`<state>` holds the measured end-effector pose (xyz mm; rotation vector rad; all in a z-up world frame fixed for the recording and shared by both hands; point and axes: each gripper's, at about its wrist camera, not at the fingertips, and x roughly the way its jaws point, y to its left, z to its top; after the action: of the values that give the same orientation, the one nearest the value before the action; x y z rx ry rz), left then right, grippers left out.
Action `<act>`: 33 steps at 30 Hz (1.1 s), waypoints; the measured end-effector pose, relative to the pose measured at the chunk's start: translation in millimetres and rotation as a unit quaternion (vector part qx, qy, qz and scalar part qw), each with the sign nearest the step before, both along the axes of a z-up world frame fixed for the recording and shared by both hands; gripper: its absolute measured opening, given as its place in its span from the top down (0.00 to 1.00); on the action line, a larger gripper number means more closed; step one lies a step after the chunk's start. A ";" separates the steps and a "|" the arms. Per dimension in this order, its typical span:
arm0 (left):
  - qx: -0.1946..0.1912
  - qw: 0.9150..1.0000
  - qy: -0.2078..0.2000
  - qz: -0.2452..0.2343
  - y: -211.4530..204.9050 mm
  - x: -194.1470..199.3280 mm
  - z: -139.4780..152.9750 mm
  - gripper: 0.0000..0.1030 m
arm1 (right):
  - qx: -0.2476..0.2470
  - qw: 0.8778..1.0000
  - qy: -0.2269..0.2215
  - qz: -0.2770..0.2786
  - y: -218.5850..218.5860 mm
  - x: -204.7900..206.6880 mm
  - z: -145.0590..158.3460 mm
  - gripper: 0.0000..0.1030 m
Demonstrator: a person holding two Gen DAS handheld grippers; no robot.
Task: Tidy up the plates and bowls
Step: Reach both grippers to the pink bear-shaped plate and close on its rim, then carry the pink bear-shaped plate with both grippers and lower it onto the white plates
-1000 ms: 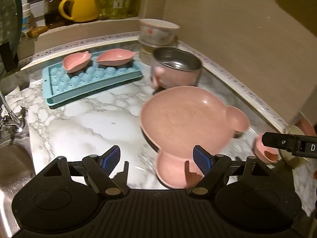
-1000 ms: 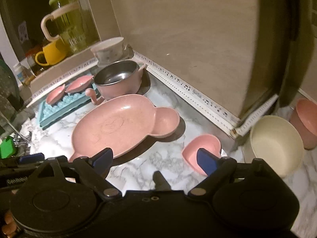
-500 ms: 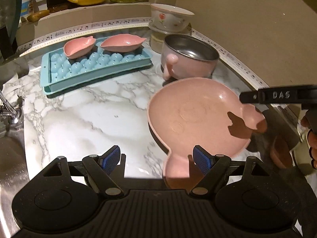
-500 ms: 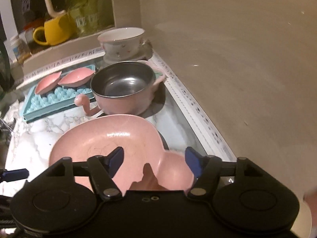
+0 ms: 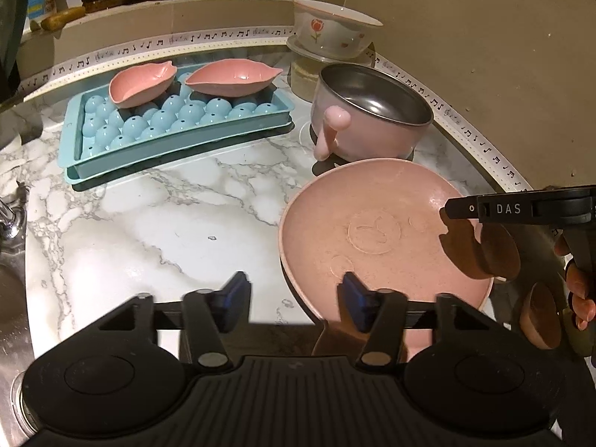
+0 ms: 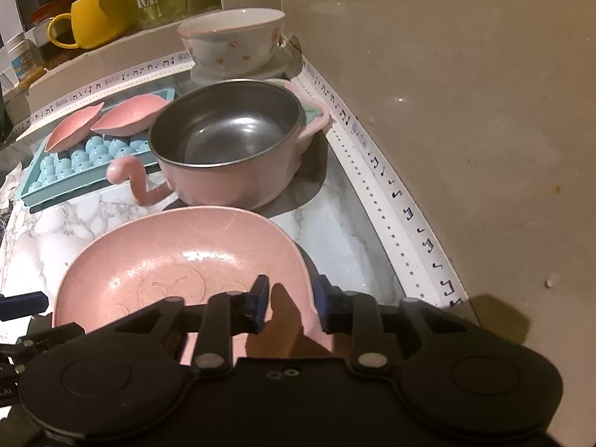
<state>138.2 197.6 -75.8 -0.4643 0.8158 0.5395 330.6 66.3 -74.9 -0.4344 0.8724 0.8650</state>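
Observation:
A pink mouse-shaped plate (image 5: 372, 231) (image 6: 178, 260) lies on the marble counter. My right gripper (image 6: 290, 303) is part-closed around the plate's right rim, one finger inside and one outside, not clamped; it shows from the side in the left wrist view (image 5: 521, 208). My left gripper (image 5: 294, 301) is open, its right finger (image 5: 352, 300) over the plate's near edge. A pink steel-lined bowl with handles (image 5: 368, 119) (image 6: 231, 149) stands behind the plate. A white flowered bowl (image 5: 331, 31) (image 6: 232, 43) sits on a saucer in the corner.
Two pink leaf-shaped dishes (image 5: 143, 83) (image 5: 232, 78) rest on a blue ice tray (image 5: 178, 130). A small pink dish (image 5: 540, 314) lies at the right. A yellow mug (image 6: 97, 16) stands on the back ledge. A wall (image 6: 465, 111) runs along the right; a sink (image 5: 7, 298) is left.
The right gripper's fingers have narrowed around the plate's right rim and moved in closer. The left gripper has edged forward, its fingers slightly closer together, its right finger now over the plate's near edge.

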 end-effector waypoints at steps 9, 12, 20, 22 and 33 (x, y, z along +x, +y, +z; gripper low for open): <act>-0.027 1.000 -0.005 -0.002 4.9 -1.0 -4.9 0.79 | -0.008 1.000 0.005 0.004 1.2 6.5 -3.2 0.86; -0.026 1.000 -0.005 -0.007 4.1 -0.1 -4.8 0.85 | -0.006 1.000 0.012 0.001 0.5 7.1 -2.2 0.90; -0.029 0.999 0.000 -0.016 -0.4 -11.1 -2.3 0.86 | -0.003 0.999 0.031 -0.009 -14.2 -4.7 2.3 0.94; -0.029 0.999 0.001 -0.021 -4.8 -15.0 -0.5 0.86 | -0.005 0.999 0.035 -0.014 -19.8 -11.0 4.7 0.95; -0.037 0.997 -0.010 -0.061 -39.0 -44.3 18.3 0.86 | 0.005 0.998 0.029 -0.061 -67.9 -56.8 28.9 0.95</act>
<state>93.8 158.7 -57.5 -0.4838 0.8419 0.3933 273.8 -1.7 -46.1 -0.3447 0.9380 0.7735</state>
